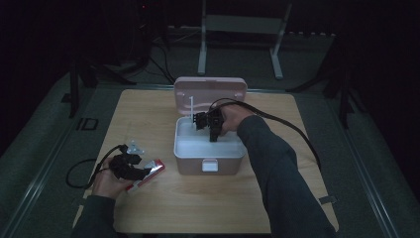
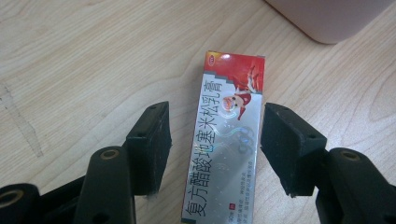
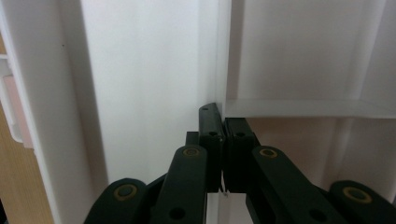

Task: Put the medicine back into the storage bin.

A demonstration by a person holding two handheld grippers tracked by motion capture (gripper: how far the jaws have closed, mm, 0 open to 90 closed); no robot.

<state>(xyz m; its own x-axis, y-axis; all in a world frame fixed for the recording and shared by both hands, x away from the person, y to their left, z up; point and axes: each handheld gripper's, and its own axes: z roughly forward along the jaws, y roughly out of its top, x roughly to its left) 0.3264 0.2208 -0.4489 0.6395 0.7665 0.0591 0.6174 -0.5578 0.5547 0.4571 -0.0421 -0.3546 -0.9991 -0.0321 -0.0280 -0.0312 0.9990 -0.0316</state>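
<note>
- Left tongs [image 2: 215, 149]: my jaws gape astride the red-and-silver ointment carton [image 2: 224, 140] on the bench [image 2: 70, 56].
- Right tongs [image 3: 223, 140]: clamped on a thin white divider [image 3: 299, 108] inside the pink storage box [image 1: 210, 161].

My open left jaws straddle the carton [image 2: 227, 140] near the desk's [image 1: 208, 208] front-left corner, bare wood either side. The pink box [image 1: 210, 148] walls me off rightward.
</note>
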